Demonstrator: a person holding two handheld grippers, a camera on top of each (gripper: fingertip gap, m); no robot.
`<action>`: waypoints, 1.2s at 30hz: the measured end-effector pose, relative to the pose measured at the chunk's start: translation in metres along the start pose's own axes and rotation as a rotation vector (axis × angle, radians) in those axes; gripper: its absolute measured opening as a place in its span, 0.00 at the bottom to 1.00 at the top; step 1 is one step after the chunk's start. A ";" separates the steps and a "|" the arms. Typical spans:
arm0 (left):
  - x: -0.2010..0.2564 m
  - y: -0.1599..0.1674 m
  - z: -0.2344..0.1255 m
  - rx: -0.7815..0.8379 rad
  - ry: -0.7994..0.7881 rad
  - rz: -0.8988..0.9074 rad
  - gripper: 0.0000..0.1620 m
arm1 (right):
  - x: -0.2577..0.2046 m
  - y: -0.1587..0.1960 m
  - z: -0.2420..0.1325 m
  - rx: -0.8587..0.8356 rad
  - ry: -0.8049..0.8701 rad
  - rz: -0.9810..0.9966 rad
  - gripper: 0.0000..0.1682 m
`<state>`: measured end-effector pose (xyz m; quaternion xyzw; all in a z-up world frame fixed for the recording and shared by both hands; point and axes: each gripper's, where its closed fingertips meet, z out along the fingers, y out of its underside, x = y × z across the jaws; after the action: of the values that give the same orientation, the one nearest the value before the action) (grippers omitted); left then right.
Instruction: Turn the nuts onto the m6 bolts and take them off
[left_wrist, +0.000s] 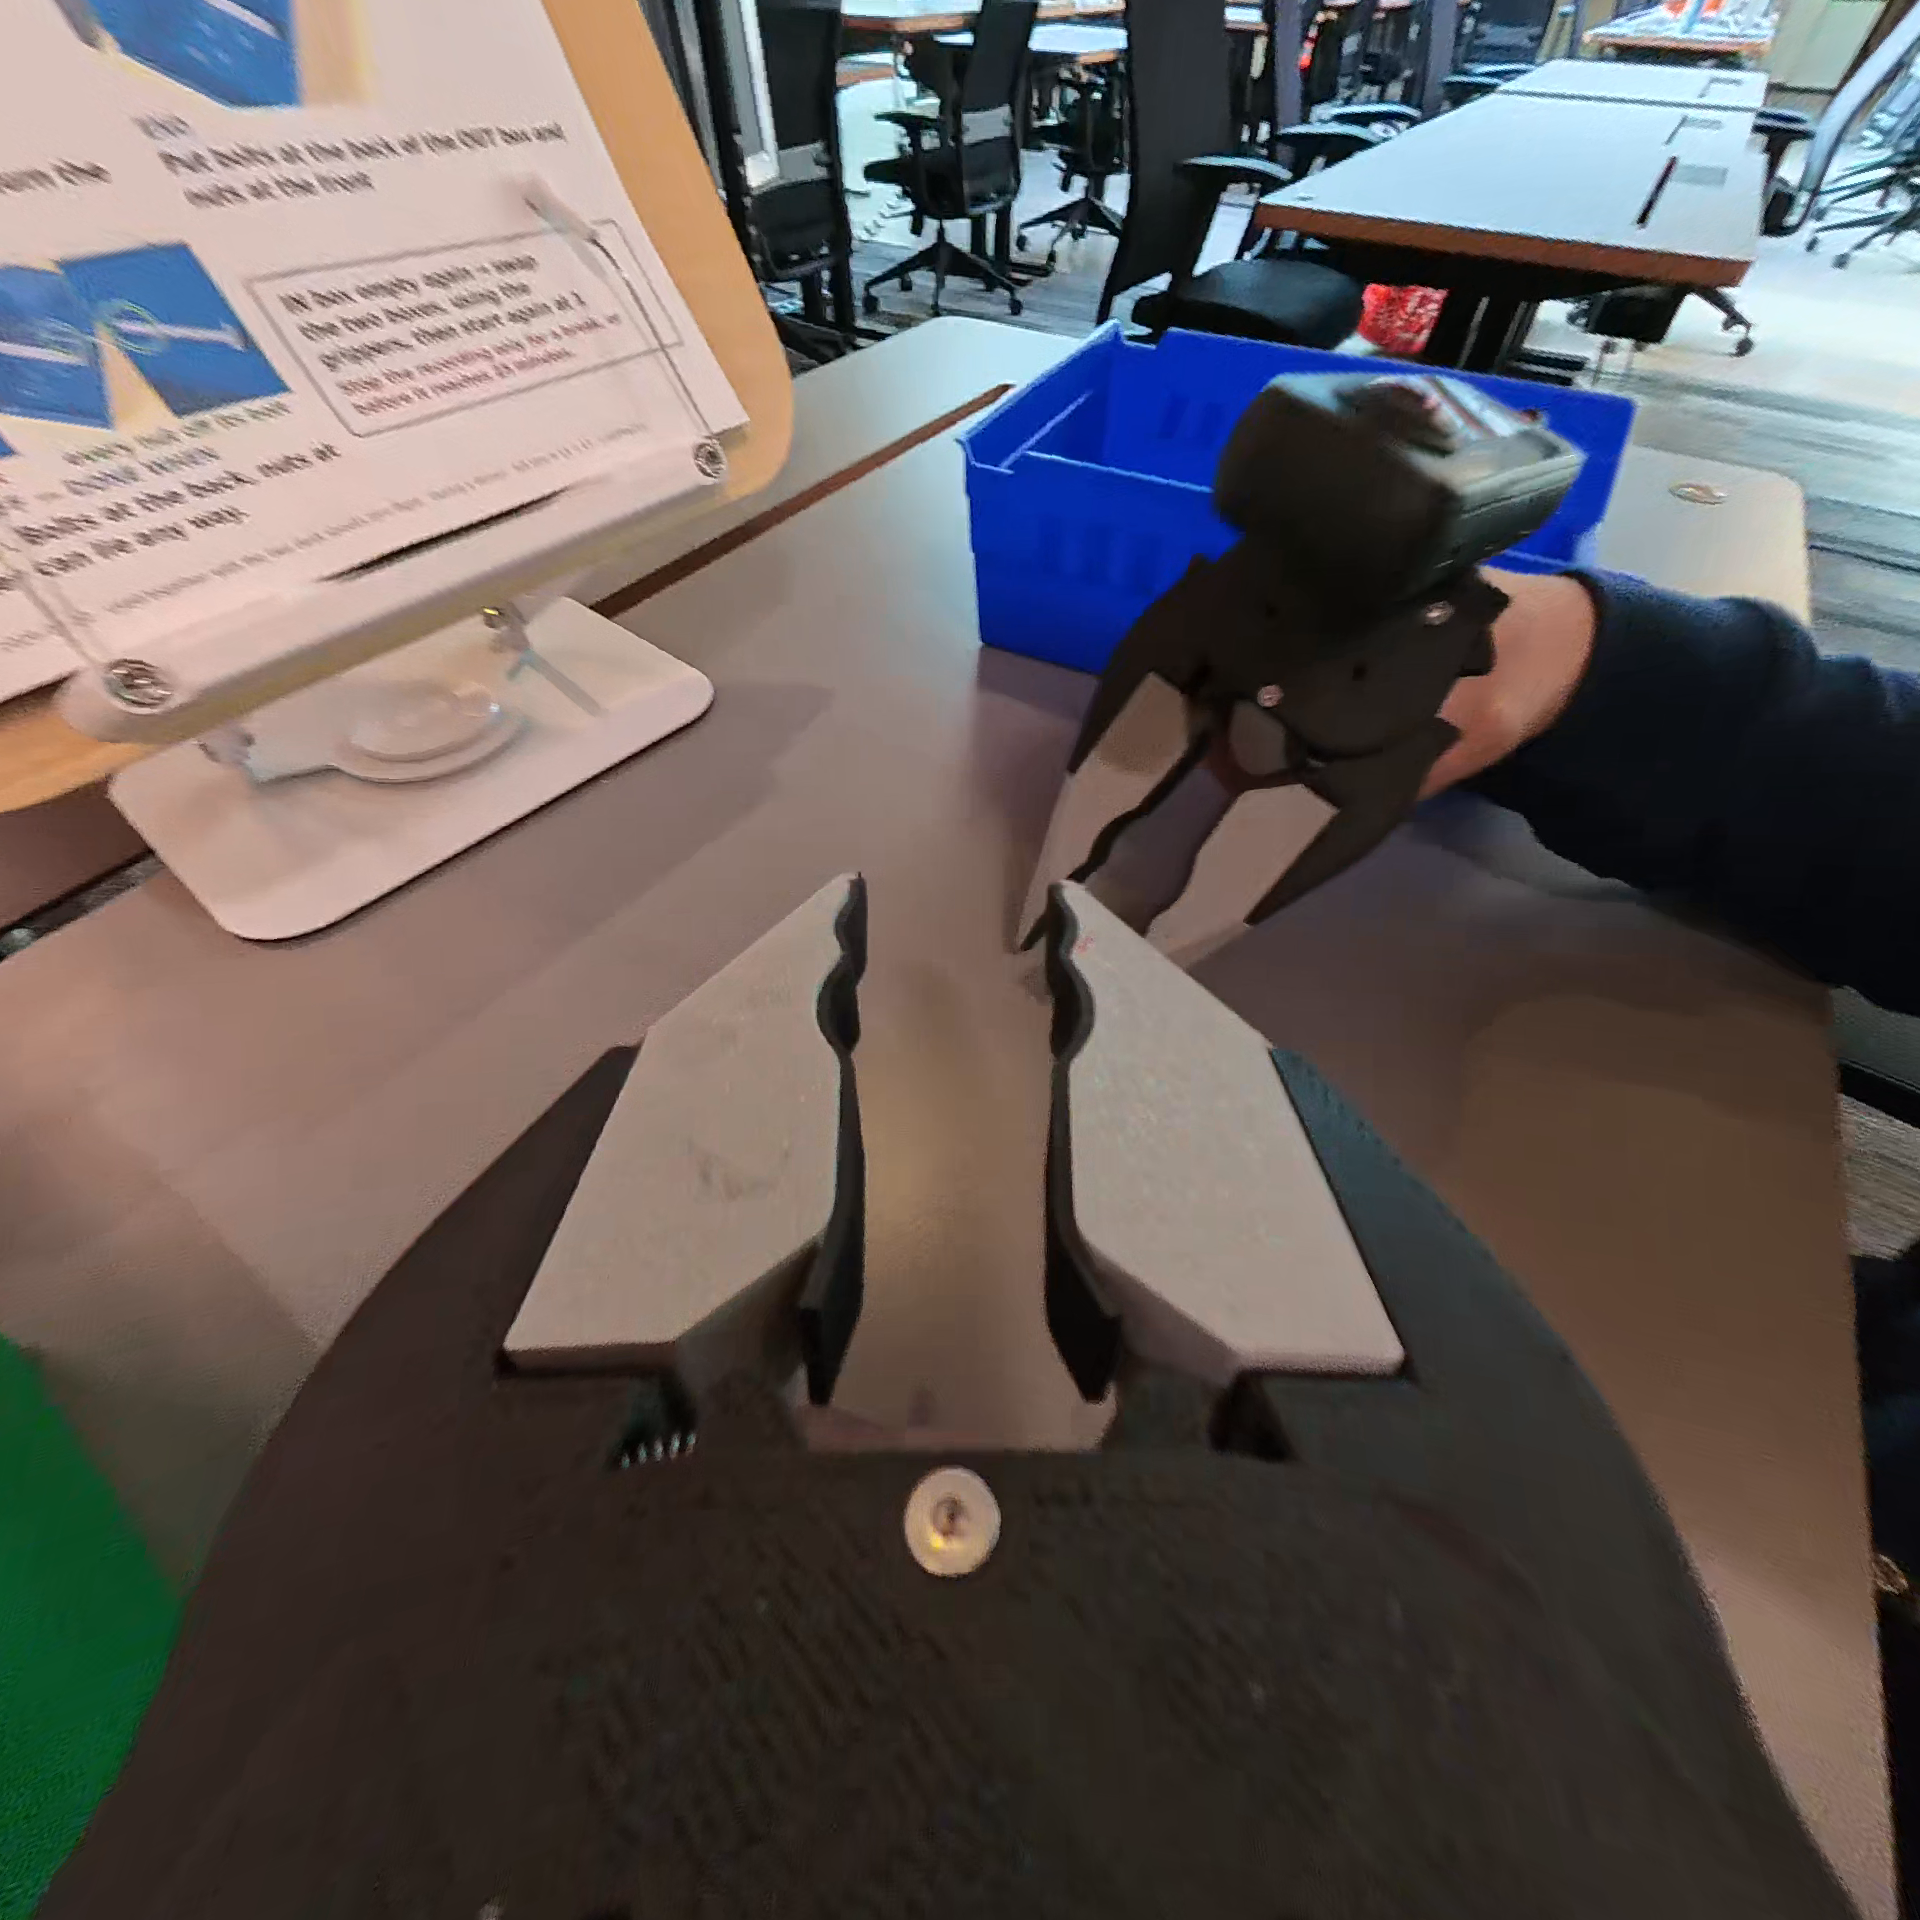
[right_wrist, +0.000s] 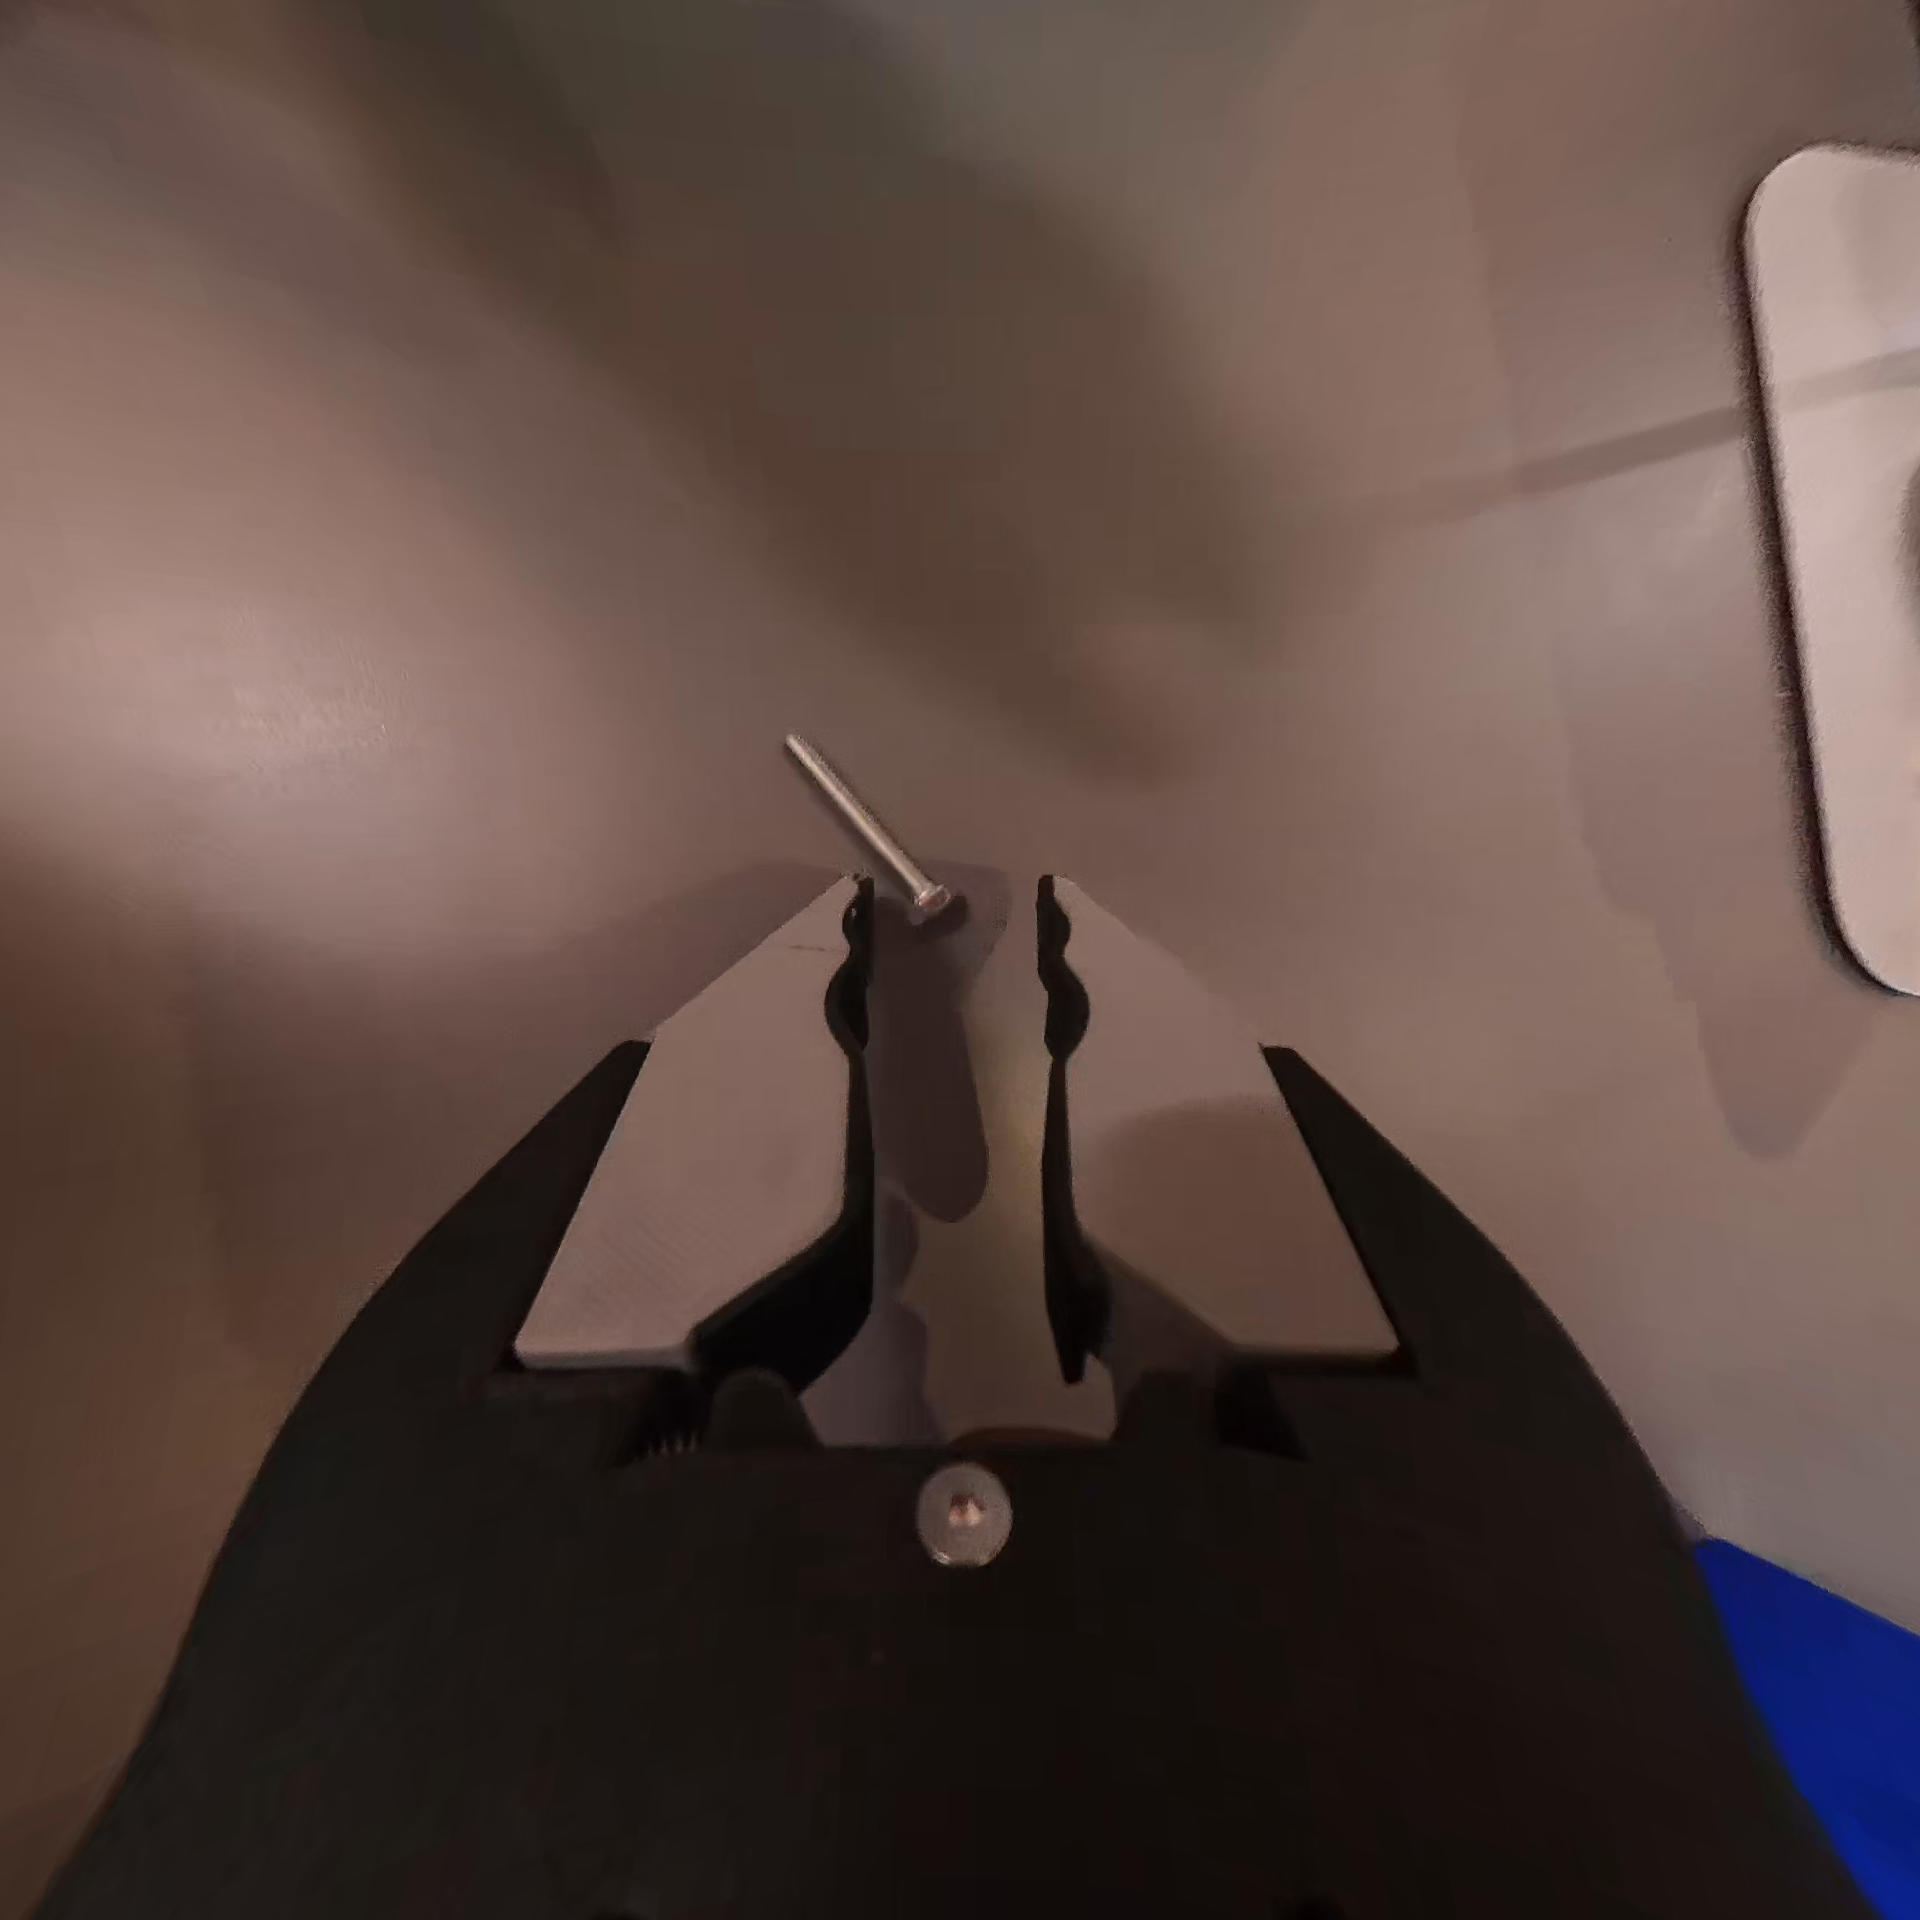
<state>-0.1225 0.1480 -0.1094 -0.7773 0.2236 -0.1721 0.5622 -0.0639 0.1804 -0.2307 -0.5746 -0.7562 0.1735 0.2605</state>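
A thin silver bolt (right_wrist: 860, 820) lies flat on the grey-brown table (right_wrist: 416, 520), with no nut visible on it. Its head sits just ahead of my right gripper (right_wrist: 953, 888), close to the left fingertip. My right gripper is open and empty, tips close above the table. In the left wrist view it points down at the table (left_wrist: 1164, 914), held by a hand in a dark sleeve (left_wrist: 1683, 748). My left gripper (left_wrist: 958, 914) is open and empty, just in front of the right one. The bolt is hidden in the left wrist view.
A blue bin (left_wrist: 1091, 520) stands behind the right gripper; its corner shows in the right wrist view (right_wrist: 1829, 1714). An instruction sheet on a stand (left_wrist: 364, 416) with a white base (left_wrist: 416, 810) is at the left, also seen from the right wrist (right_wrist: 1849, 571). Office desks and chairs stand beyond.
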 end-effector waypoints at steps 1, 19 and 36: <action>0.003 0.002 0.002 -0.003 0.024 -0.007 0.20 | -0.001 0.004 0.004 -0.020 -0.015 -0.005 0.11; -0.001 0.007 0.017 0.053 0.037 -0.026 0.15 | 0.009 -0.059 -0.059 0.613 -0.217 0.461 0.04; 0.036 -0.025 0.011 0.303 0.246 -0.067 0.06 | -0.011 -0.098 -0.087 0.868 -0.443 0.541 0.04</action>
<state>-0.0828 0.1440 -0.0888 -0.6641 0.2360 -0.3161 0.6351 -0.0858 0.1395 -0.1076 -0.5380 -0.4775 0.6464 0.2545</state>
